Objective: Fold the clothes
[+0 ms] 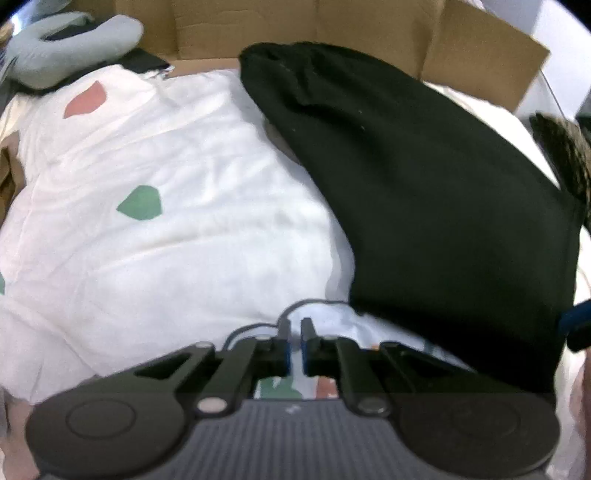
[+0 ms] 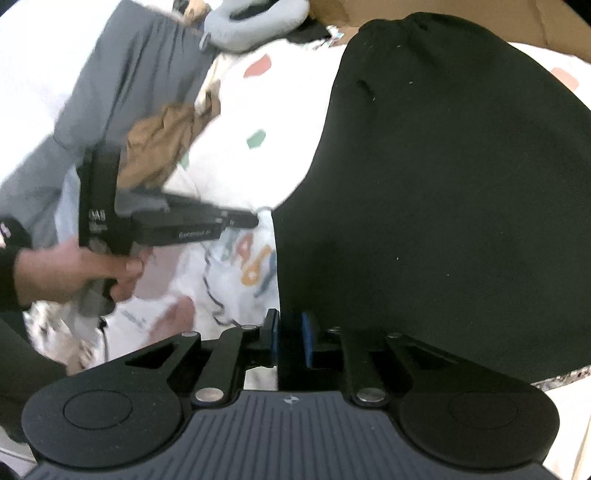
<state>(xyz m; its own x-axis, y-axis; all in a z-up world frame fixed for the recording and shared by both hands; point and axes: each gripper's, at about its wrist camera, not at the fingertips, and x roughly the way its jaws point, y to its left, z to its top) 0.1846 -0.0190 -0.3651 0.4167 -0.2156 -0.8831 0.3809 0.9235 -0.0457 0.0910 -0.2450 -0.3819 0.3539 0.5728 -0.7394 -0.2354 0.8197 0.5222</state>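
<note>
A large black garment [image 1: 424, 184] is stretched over the white bedding and fills the right side of both views [image 2: 443, 184]. My right gripper [image 2: 290, 339] is shut on its near left edge, with black cloth running down between the blue pads. One of its fingers [image 1: 576, 321] shows at the garment's right corner in the left wrist view. My left gripper [image 1: 295, 332] has its fingers drawn close together over the white bedding, just left of the garment, with nothing seen between them. A hand [image 2: 74, 266] holds it, and its tip [image 2: 255, 220] is near the garment's edge.
White bedding with pink and green patches [image 1: 147, 166] covers the surface. A cardboard box [image 1: 480, 48] stands behind. A grey neck pillow [image 2: 258, 18], a grey garment [image 2: 129, 74], a brown garment [image 2: 162, 144] and a white printed cloth [image 2: 251, 266] lie to the left.
</note>
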